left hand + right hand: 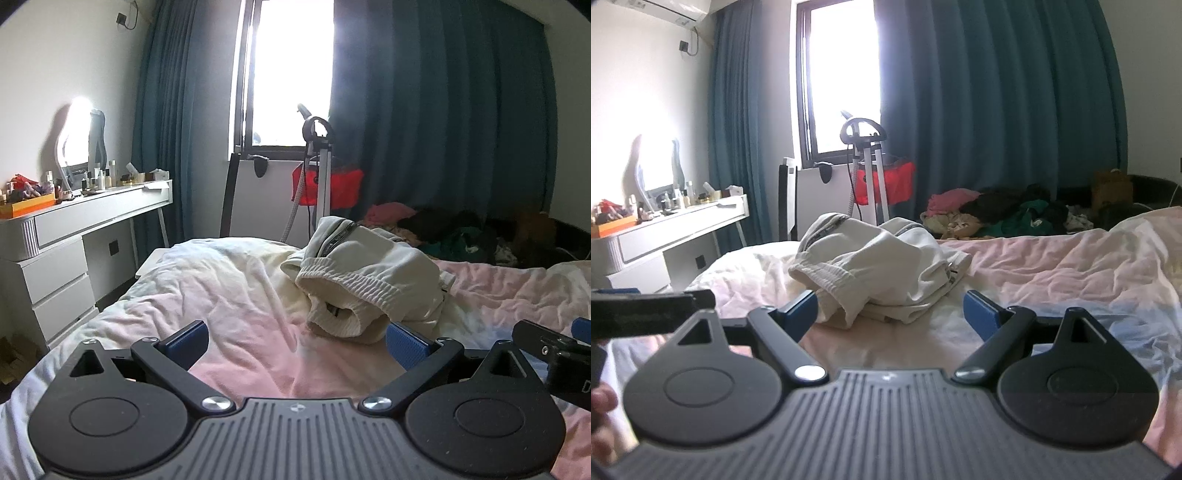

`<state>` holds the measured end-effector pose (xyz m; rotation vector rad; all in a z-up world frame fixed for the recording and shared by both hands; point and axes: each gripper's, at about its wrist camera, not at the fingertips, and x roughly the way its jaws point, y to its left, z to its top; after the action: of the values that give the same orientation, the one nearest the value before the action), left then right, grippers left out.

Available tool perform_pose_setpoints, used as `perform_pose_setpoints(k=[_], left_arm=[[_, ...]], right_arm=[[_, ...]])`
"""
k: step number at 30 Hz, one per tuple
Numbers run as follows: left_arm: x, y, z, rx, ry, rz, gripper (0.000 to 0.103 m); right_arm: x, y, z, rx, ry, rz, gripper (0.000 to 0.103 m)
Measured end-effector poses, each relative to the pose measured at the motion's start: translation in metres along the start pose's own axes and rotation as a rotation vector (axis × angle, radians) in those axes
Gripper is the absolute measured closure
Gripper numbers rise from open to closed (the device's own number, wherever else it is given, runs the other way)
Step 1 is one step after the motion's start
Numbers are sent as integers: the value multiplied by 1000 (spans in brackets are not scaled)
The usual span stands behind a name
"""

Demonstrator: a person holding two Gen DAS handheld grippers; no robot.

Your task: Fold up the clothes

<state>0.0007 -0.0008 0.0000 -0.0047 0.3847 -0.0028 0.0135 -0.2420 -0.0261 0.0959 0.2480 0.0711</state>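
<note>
Both wrist views look low across the bed (221, 295), sharing the window (842, 74).

Left gripper (295, 341) with ribbed grey body, two matte black round discs, black link arms with silver screws, blue textured fingers (404, 345), right gripper (890, 314) alike, bare skin of hand (602, 402) at frame edge

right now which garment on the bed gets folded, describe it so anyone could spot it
On the pink and white bed, just ahead of both open hand-held grippers, lies a crumpled cream jacket. Unlike the dark and green clothes pile by the curtain, it is pale, with ribbed cuffs.
</note>
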Motion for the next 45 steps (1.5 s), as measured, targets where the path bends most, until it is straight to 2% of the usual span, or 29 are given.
perform_pose_setpoints(k=[5, 7, 15, 26, 33, 38, 45], left_arm=[[4, -5, 0, 17, -13, 0, 0], [-6, -10, -5, 26, -51, 3, 0], [-8, 0, 0, -20, -35, -30, 0], [-4, 2, 2, -24, -14, -23, 0], [-4, -3, -3, 10, -19, -7, 0], [-1, 0, -2, -20, 13, -33, 0], [2, 3, 0, -26, 37, -24, 0]], right_arm=[[-1, -1, 1, 0, 1, -2, 16], [-1, -1, 1, 0, 1, -3, 16], [-1, -3, 1, 7, 5, -7, 16], [-1, -6, 1, 21, 10, -8, 16], [1, -6, -2, 32, 17, -6, 16], [3, -5, -2, 33, 26, -5, 16], [6, -5, -4, 32, 41, -5, 16]])
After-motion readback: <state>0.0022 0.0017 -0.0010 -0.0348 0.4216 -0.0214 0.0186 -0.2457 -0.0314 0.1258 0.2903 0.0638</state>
